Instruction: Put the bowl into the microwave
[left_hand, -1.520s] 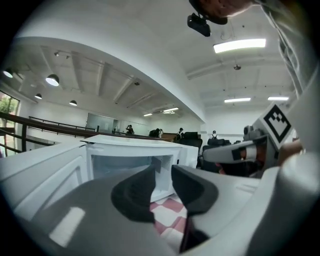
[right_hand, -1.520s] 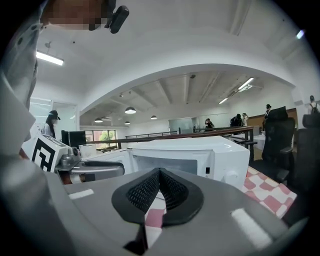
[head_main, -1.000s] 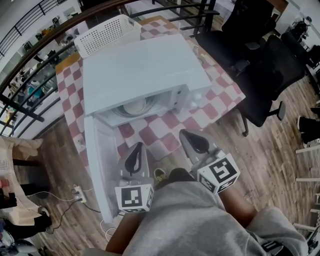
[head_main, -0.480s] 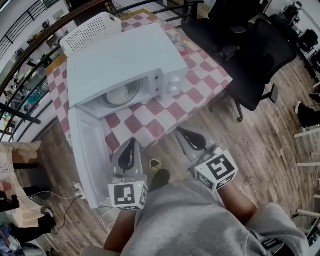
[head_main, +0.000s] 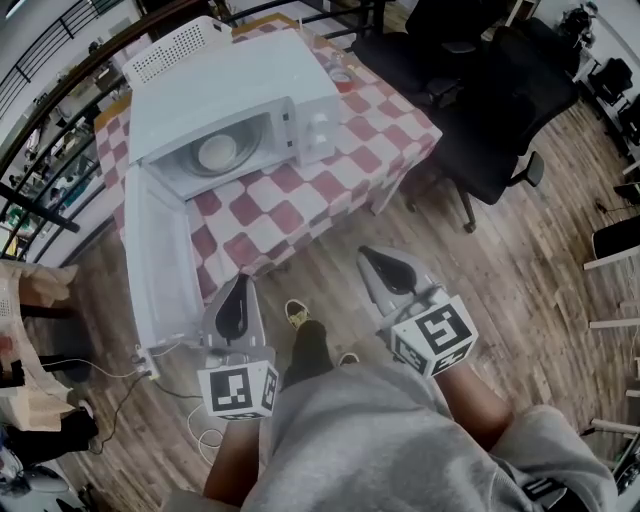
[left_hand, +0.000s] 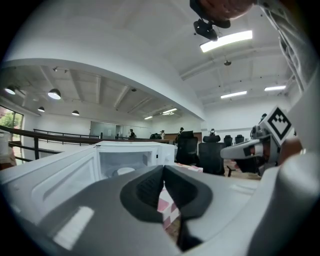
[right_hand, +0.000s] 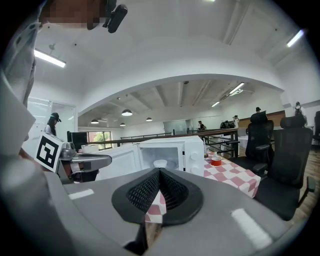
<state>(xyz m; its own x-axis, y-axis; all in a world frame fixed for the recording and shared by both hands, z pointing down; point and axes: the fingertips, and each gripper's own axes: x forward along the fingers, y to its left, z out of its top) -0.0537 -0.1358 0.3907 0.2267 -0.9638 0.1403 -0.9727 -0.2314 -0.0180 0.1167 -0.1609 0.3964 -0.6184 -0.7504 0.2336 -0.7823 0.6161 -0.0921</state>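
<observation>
Bowl (head_main: 217, 152) sitting inside microwave (head_main: 240, 95), door (head_main: 158, 265) hanging open, toward table's (head_main: 330, 175) left edge. Left gripper (head_main: 238, 297) and right gripper (head_main: 381, 263) hovering off the near edge, well apart from bowl, both clenched, holding nothing.

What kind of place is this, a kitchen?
Probably not a home kitchen. It looks like a big open office hall: black office chairs stand beside the checkered table, long strip lights run overhead, and a microwave sits on the table.
</observation>
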